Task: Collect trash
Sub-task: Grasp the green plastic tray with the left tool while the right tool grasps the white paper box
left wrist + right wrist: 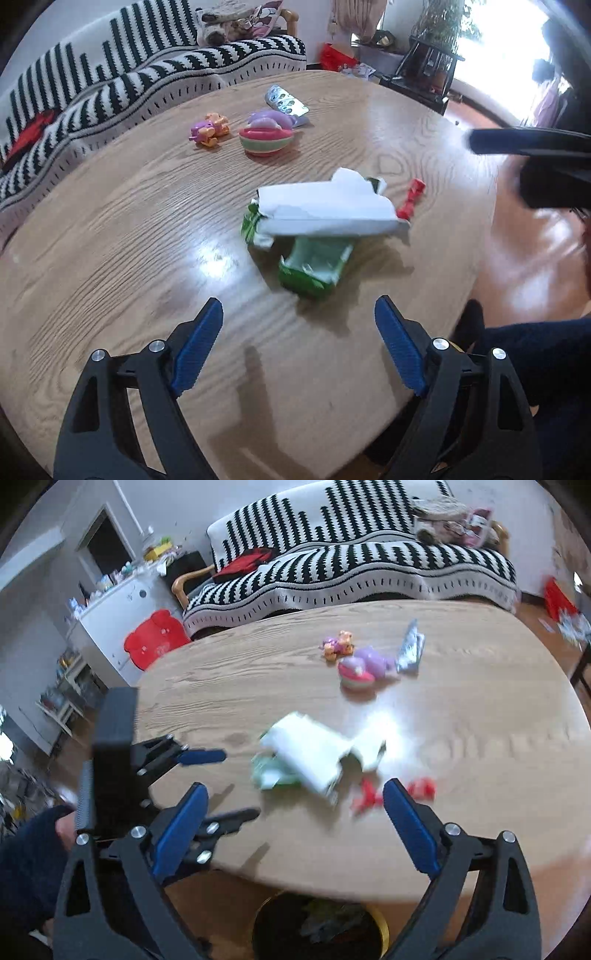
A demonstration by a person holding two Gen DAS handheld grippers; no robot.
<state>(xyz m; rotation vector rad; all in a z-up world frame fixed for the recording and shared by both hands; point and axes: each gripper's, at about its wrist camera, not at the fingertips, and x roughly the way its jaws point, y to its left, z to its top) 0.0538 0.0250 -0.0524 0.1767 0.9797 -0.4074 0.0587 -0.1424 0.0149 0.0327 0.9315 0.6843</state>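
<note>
Both the left hand-held gripper (299, 317) and the right hand-held gripper (295, 805) are hanging apart and empty over the surface (110, 240), the white wrapper (325, 210) lying just beyond them. Closing carelessly, either risks snagging the nearby pink toy (208, 129) instead of trash.

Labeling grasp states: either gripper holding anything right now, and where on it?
Nothing is held. The left gripper and right gripper are both open and empty; the torn white-and-green packaging lies loose on the table.
</note>
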